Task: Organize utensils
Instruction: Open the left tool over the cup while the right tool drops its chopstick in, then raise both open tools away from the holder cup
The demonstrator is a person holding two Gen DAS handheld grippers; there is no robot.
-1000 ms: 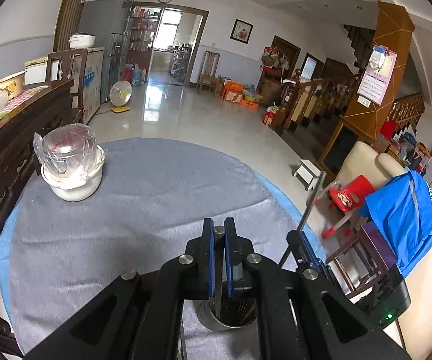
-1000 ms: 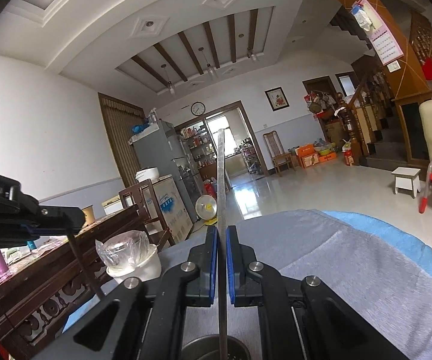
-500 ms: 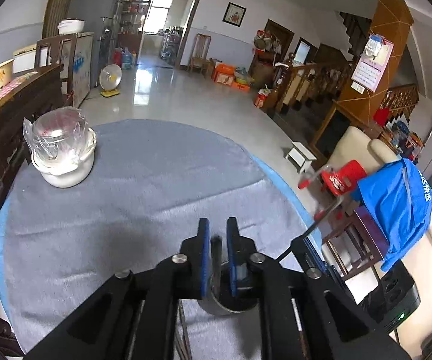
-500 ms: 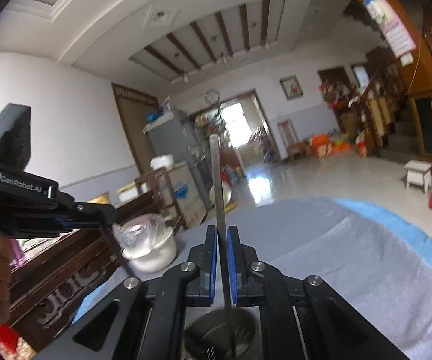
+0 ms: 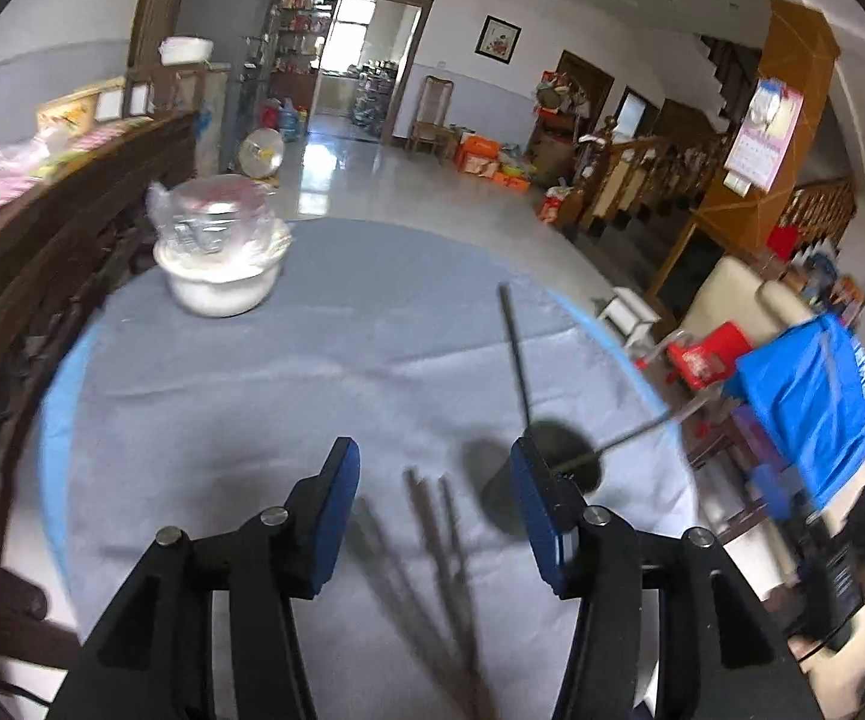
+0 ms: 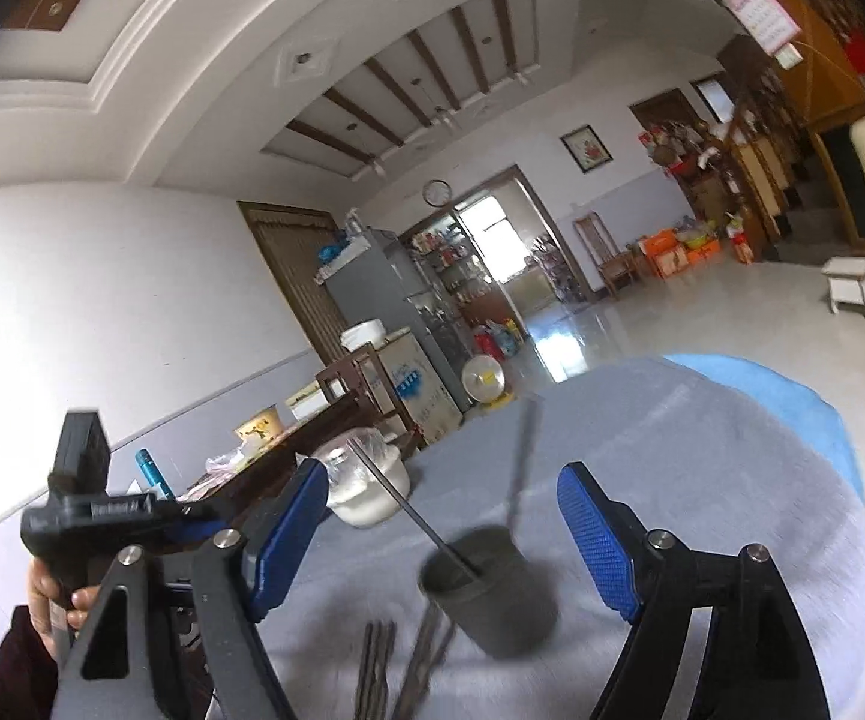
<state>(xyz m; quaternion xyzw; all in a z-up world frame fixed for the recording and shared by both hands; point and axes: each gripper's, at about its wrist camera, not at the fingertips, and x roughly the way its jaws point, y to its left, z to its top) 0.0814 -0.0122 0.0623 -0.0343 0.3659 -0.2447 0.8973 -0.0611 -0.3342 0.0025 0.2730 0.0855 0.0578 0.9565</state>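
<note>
Grey cloth (image 5: 264, 396) lies bare ahead; cup (image 6: 492, 588) sits mid-table, both grippers (image 5: 432, 492) (image 6: 441, 534) just opened, holding nothing.

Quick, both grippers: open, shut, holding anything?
Left gripper: open, just been opening, nothing between the jaws.
Right gripper: open, just been opening, nothing held.

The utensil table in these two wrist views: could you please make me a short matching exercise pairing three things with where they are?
Things:
1. metal holder
2. loose chopsticks
3. white pot

Places:
a. wrapped in clear plastic at the table's far side
b. flat on the grey cloth
c. upright, with two sticks leaning in it

Pairs: 1-c, 2-b, 3-a
</note>
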